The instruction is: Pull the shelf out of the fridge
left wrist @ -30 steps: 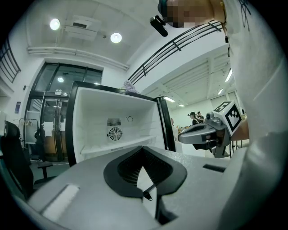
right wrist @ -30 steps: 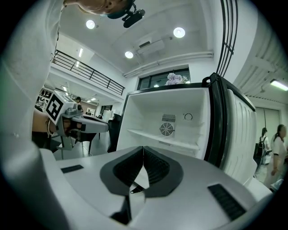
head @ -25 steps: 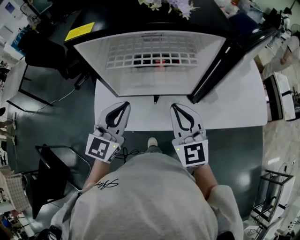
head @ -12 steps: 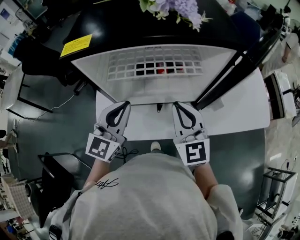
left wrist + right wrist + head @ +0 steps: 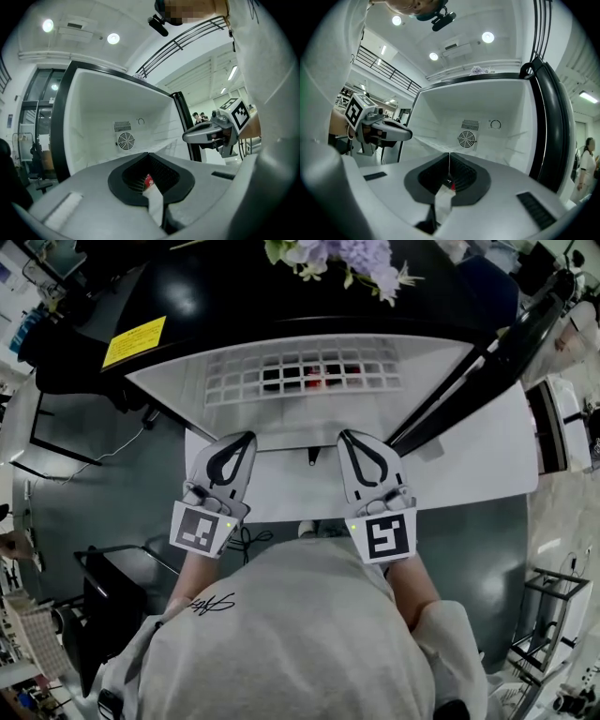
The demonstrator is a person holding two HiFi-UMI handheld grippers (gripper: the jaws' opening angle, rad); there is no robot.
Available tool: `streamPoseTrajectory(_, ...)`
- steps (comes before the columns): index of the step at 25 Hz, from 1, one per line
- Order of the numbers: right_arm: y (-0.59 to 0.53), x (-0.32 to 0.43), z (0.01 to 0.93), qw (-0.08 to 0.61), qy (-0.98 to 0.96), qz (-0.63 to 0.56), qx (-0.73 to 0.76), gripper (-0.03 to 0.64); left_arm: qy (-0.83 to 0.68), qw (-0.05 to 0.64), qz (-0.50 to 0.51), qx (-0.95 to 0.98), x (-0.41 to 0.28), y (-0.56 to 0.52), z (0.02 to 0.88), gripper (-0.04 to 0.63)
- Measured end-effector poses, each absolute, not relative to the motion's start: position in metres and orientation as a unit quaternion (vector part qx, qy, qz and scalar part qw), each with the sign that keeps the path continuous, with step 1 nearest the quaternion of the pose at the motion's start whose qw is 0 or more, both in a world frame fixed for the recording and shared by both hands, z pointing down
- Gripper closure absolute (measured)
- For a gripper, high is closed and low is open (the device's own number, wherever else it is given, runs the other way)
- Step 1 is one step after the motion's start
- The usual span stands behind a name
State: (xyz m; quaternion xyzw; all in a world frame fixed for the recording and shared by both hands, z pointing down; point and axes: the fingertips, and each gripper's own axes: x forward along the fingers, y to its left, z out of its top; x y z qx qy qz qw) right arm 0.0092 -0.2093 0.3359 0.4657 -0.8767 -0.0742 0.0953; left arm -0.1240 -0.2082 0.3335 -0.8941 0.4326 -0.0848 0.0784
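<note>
Gripping the front edge of the shelf (image 5: 300, 418) with both tools: left gripper (image 5: 247, 438) on the left stretch of that edge, right gripper (image 5: 344, 435) on the right stretch, well apart from each other, both pointing level into the fridge (image 5: 281, 296). Fingers of each pinched together on the thin white sheet, with no gap to be seen.

Visible from the head view only:
- black fridge top, bearing purple and white flowers (image 5: 342, 254) and a yellow label (image 5: 133, 341)
- door (image 5: 487, 357) standing open at the right
- shelf lying flat inside the cabinet, front edge at the opening, rear part slotted
- something red (image 5: 319, 382) glimpsed through those slots, too small to name

Visible from the gripper views only:
- white interior above the shelf
- round fan grille (image 5: 466, 138) on the back wall
- ribbed side walls

Caught edge-on in the right gripper view, the shelf: a thin pale line running away from the closed fingertips. Also there, past the door, a person (image 5: 585, 164) standing. Looking across from the left gripper view: the other gripper, level with this one, and ceiling lamps (image 5: 112, 38) overhead. In both gripper views, a speck of red through the dark hollow behind the fingers.
</note>
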Motion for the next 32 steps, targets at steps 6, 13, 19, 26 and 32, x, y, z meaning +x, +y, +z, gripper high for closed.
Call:
streamPoseTrajectory(6,-0.223,0.015,0.327,0.118,-0.877,-0.119,0.450,0.604,0.452,0.091,-0.093,-0.882,-0.114,-0.219,0.323,0.591)
streamPoseTrajectory(13,-0.241,0.012,0.333,0.170,-0.865,-0.209,0.422,0.603,0.474,0.151,-0.153,-0.854,-0.112,-0.235,0.322,0.591)
streamPoseTrajectory(19,-0.250,0.008,0.338,0.216,-0.854,-0.255,0.399,0.544,0.475,0.187,-0.189,-0.839,-0.108,-0.245,0.324,0.519)
streamPoseTrajectory(26,-0.261,0.000,0.346,0.273,-0.827,-0.320,0.372,0.462,0.455,0.250,-0.247,-0.818,-0.099,-0.252,0.332,0.457)
streamPoseTrajectory(32,-0.275,-0.006,0.357,0.320,-0.801,-0.358,0.357,0.427,0.442,0.305,-0.295,-0.791,-0.094,-0.264,0.343,0.443)
